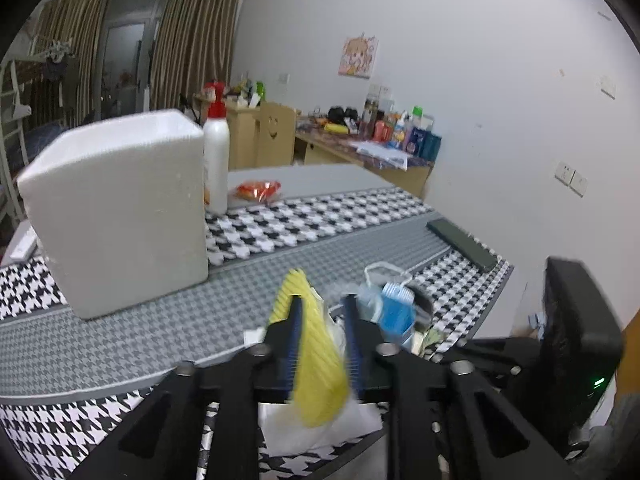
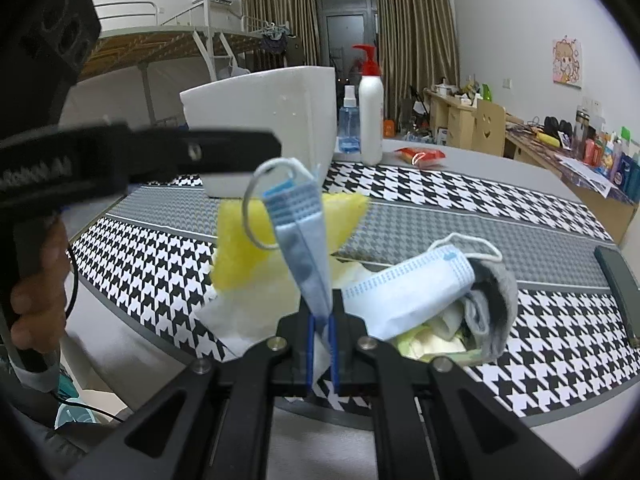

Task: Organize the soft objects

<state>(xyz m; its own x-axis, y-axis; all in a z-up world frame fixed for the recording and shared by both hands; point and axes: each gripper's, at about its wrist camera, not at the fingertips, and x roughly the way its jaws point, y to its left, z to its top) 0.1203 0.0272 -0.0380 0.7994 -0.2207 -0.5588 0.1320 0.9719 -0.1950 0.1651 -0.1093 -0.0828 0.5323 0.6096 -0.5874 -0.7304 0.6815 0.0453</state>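
The yellow sponge (image 1: pixel 316 356) is clamped by the left gripper (image 1: pixel 322 344), the limp face mask (image 2: pixel 300 236) by the right gripper (image 2: pixel 322 344); both are judged light, squashy, best pinched mid-body

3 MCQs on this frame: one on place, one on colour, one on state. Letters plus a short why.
1. Where does the pump bottle stand?
A. beside the white foam box
B. inside the box
C. on the floor

2. What colour is the sponge between the left gripper's fingers?
A. red
B. yellow
C. green

3. What is the right gripper doing?
A. open and empty
B. shut on a sock
C. shut on a blue face mask

Answers: 1 A, it stands on the table at the box's side. 2 B, ribbed yellow foam. 3 C, the mask rises from the closed jaws.
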